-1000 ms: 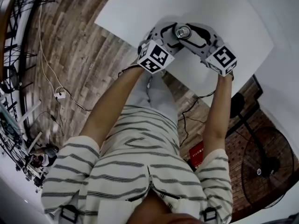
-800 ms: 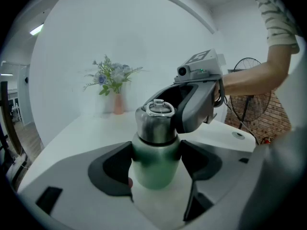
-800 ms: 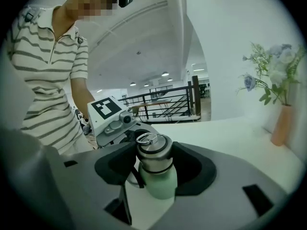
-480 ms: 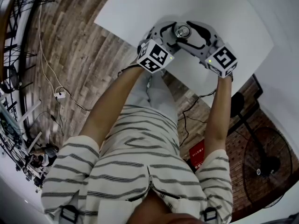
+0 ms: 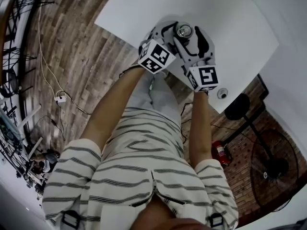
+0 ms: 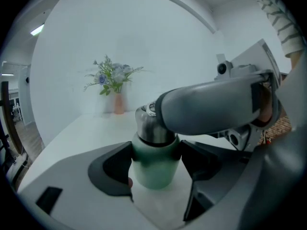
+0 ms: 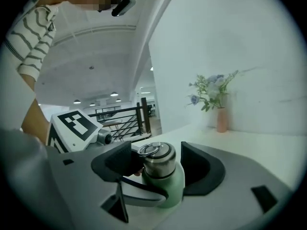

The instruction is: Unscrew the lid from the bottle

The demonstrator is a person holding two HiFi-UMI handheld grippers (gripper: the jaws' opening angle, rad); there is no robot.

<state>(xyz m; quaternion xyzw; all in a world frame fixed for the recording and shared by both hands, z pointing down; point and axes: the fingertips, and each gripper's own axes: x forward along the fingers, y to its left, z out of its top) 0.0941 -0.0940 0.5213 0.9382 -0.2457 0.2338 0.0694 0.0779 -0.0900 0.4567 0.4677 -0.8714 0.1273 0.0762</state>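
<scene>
Left gripper (image 6: 154,166) clamps the bottle (image 6: 154,174) upright between its jaws. Right gripper (image 7: 159,166) gapes wide around the lid (image 7: 159,161), pads clear. Best next: close squarely on the lid, then twist while the body is braced.

Head view looks steeply down from above the person onto the white table (image 5: 230,13), well back from it. Left gripper view sits low, right up against the bottle (image 6: 153,166), facing the flower vase (image 6: 118,104). Right gripper view, just as close, catches the same bottle and vase from another angle.
</scene>
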